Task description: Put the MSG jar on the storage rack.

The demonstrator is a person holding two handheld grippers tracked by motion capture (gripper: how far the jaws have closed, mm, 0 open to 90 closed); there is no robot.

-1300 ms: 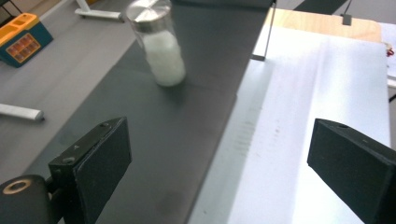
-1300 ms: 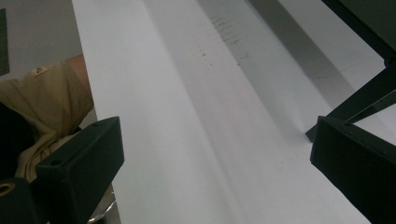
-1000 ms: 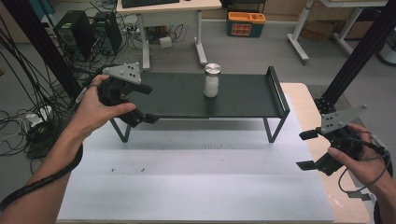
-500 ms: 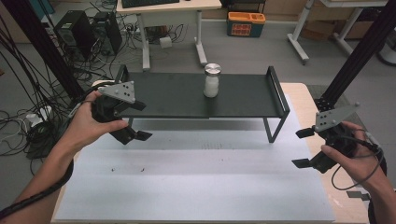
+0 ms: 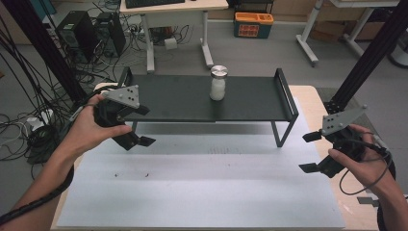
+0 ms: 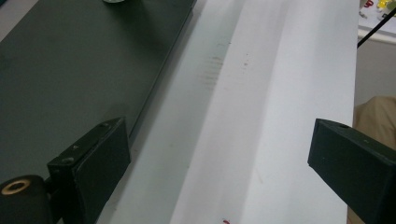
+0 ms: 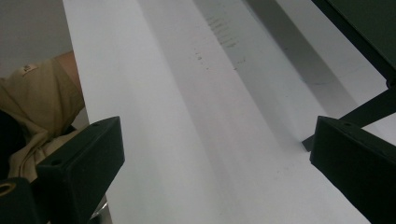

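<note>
**Jar on shelf, both claws empty**

Small jar: see-through, white stuff inside, shiny silver lid. Standing up on black shelf, near the middle, toward back edge. Well apart from left gripper, w/ jaws wide open, holding nothing, low by shelf's left front corner. Even farther from right gripper, also wide open & empty, past shelf's right end over white mat. Left gripper view: just jar's bottom edge at top. High view: whole jar.
</note>
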